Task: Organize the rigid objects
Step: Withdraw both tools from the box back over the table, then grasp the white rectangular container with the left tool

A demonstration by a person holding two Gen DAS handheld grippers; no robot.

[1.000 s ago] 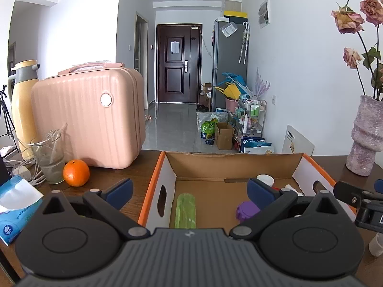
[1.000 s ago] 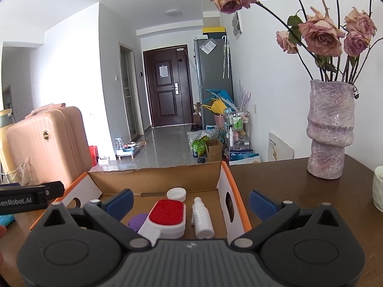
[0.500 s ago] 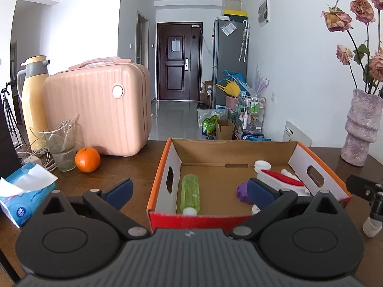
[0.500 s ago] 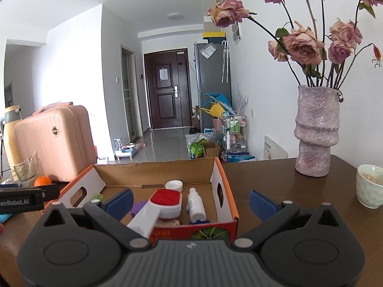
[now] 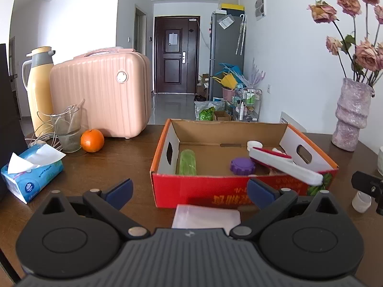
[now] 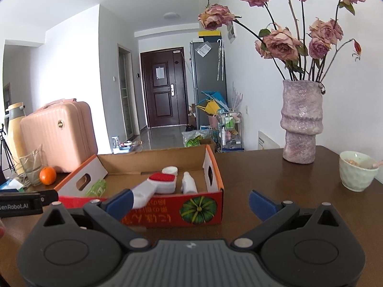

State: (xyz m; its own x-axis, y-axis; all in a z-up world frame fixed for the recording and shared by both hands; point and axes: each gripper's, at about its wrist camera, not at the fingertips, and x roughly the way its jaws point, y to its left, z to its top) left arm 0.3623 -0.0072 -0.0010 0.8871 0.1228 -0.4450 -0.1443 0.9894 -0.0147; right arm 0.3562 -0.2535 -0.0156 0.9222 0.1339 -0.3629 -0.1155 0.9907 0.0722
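Clear bag [image 5: 207, 216] lies between the left fingers [image 5: 119, 189], seemingly untouched.

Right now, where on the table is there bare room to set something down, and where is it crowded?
Bare: table between cardboard box and vase; also between tissue pack and box. Crowded: far left around glass, orange, suitcase.

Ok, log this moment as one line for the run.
left gripper: open, empty | right gripper: open, empty | cardboard box: holds green bottle, purple lid, brush | clear bag: outside box
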